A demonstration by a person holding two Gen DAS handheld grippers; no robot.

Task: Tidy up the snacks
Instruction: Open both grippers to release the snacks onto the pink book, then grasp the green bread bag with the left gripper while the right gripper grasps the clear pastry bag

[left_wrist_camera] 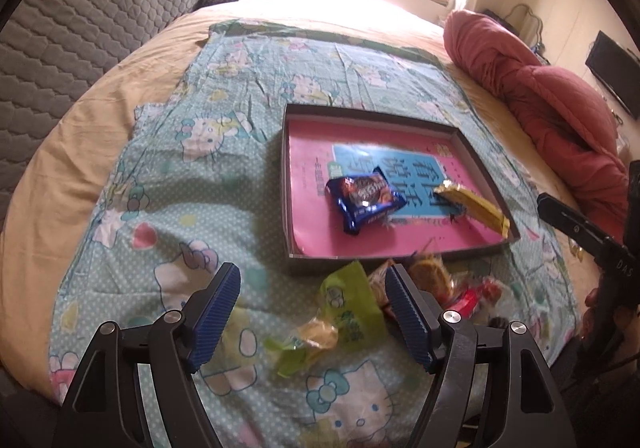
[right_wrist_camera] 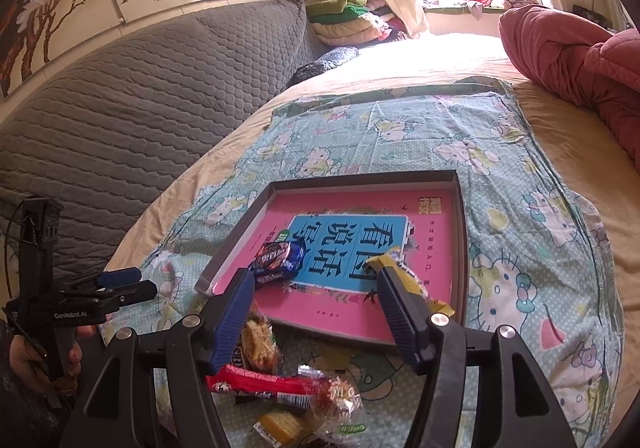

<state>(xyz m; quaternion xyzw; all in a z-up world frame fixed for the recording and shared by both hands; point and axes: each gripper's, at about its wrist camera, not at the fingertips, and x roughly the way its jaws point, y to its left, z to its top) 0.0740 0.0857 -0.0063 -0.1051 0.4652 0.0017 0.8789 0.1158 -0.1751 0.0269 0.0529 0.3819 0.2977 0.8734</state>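
A shallow box (left_wrist_camera: 285,176) with a pink bottom lies on a Hello Kitty cloth (left_wrist_camera: 224,88). In it are a blue snack packet (left_wrist_camera: 364,198) and a gold snack bar (left_wrist_camera: 472,208). My left gripper (left_wrist_camera: 312,288) is open above a green-wrapped snack (left_wrist_camera: 344,308), with more loose snacks (left_wrist_camera: 460,288) at its right finger. In the right wrist view, my right gripper (right_wrist_camera: 316,288) is open over the box's (right_wrist_camera: 460,232) near edge, between the blue packet (right_wrist_camera: 280,256) and the gold bar (right_wrist_camera: 404,272). A red bar (right_wrist_camera: 264,386) and other snacks lie below it.
The cloth (right_wrist_camera: 400,128) lies on a beige bed. A grey quilted headboard (right_wrist_camera: 120,108) is on the left. A rolled pink duvet (left_wrist_camera: 540,88) lies along the right. Folded blankets (right_wrist_camera: 352,16) are stacked by the window.
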